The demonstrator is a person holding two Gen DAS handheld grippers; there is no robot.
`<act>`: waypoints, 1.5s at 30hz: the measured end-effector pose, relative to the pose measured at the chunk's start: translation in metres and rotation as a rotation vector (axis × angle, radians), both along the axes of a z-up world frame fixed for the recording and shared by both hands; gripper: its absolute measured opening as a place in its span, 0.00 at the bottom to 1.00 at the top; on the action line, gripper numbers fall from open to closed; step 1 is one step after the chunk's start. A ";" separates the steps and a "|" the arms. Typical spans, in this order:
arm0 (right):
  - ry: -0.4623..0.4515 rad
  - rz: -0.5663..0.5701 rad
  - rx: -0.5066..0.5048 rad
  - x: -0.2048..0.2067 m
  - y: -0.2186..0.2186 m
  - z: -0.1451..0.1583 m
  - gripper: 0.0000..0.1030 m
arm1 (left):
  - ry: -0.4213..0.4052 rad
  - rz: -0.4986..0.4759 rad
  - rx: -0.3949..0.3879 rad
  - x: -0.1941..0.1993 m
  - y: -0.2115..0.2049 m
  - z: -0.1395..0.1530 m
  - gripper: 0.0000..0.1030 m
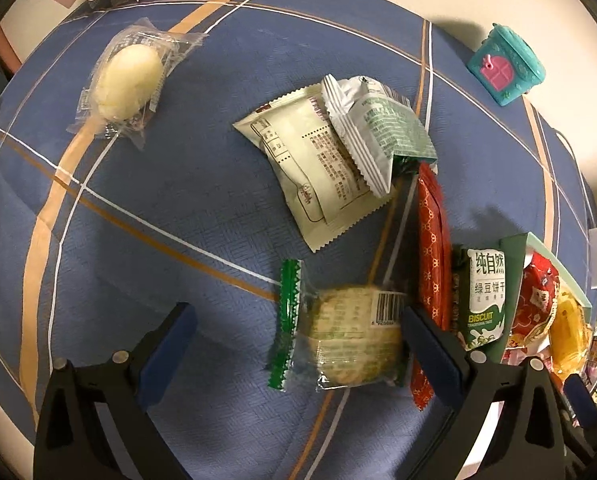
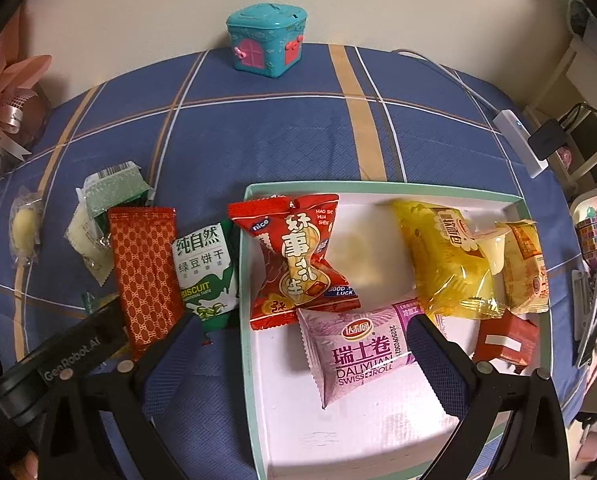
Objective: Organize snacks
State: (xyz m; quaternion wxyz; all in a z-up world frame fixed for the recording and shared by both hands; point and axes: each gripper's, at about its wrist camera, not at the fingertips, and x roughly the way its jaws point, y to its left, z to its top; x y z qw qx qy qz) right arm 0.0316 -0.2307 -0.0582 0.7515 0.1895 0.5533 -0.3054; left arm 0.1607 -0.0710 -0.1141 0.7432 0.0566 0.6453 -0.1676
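Note:
My left gripper (image 1: 298, 320) is open, its jaws on either side of a round biscuit pack with green ends (image 1: 338, 336) lying on the blue cloth. Beyond it lie a cream packet (image 1: 310, 168), a green-white packet (image 1: 374, 128), a red patterned packet (image 1: 432, 264), a green biscuit pack (image 1: 484, 300) and a clear-wrapped pale pastry (image 1: 128, 76). My right gripper (image 2: 298, 324) is open above the white tray (image 2: 378, 420), which holds a purple Swiss roll pack (image 2: 354, 352), a red peanut bag (image 2: 298, 256), yellow packs (image 2: 446, 256) and a small red pack (image 2: 506, 340).
A teal toy house box (image 2: 264, 38) stands at the cloth's far edge by the wall. A white power strip (image 2: 518, 140) and cables lie at the right. Pink paper flowers (image 2: 6, 92) are at the far left. The left gripper's body (image 2: 58, 360) shows beside the tray.

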 end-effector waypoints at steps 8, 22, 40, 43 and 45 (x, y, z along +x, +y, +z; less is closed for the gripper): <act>0.001 0.006 0.004 -0.001 -0.001 0.000 1.00 | 0.046 0.015 -0.056 0.003 -0.005 -0.011 0.99; -0.001 0.011 0.007 -0.002 -0.002 0.001 1.00 | 0.028 -0.003 -0.047 0.002 -0.009 -0.006 0.99; 0.002 0.033 0.016 0.000 0.003 0.001 1.00 | -0.069 -0.088 0.088 0.001 -0.020 0.008 0.99; 0.002 0.038 0.015 0.001 0.004 0.000 1.00 | -0.069 -0.075 0.097 0.005 -0.012 0.009 0.99; 0.004 0.043 0.015 0.002 0.006 0.000 1.00 | -0.075 -0.063 0.109 0.008 -0.006 0.010 0.99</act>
